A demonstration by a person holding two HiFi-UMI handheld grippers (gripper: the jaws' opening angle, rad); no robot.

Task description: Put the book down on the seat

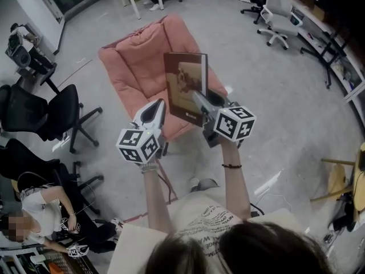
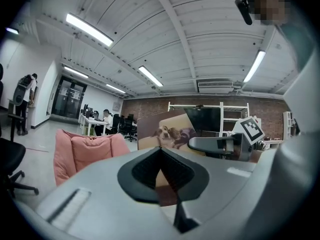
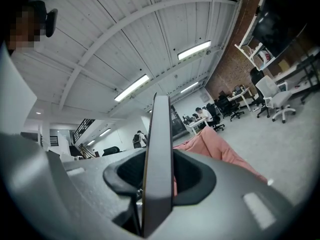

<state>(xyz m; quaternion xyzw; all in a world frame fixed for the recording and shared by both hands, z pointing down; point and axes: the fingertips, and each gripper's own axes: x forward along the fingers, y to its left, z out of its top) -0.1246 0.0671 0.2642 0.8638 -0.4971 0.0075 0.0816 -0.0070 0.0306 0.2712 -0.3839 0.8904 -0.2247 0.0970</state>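
Observation:
A hardcover book (image 1: 183,84) with a dog picture on its cover stands upright in the air over the front of the pink cushioned seat (image 1: 137,61). My right gripper (image 1: 199,97) is shut on the book's right edge. In the right gripper view the book (image 3: 159,149) shows edge-on between the jaws, with the seat (image 3: 220,151) beyond. My left gripper (image 1: 160,104) hangs just left of the book, shut and empty. From the left gripper view the cover (image 2: 172,131) faces me past the gripper (image 2: 160,151), and the seat (image 2: 82,151) lies to the left.
Black office chairs (image 1: 57,113) stand to the left of the seat, and a person (image 1: 40,210) sits on the floor at lower left. A white office chair (image 1: 276,16) is at the back right, a wooden stool (image 1: 348,176) at the right edge.

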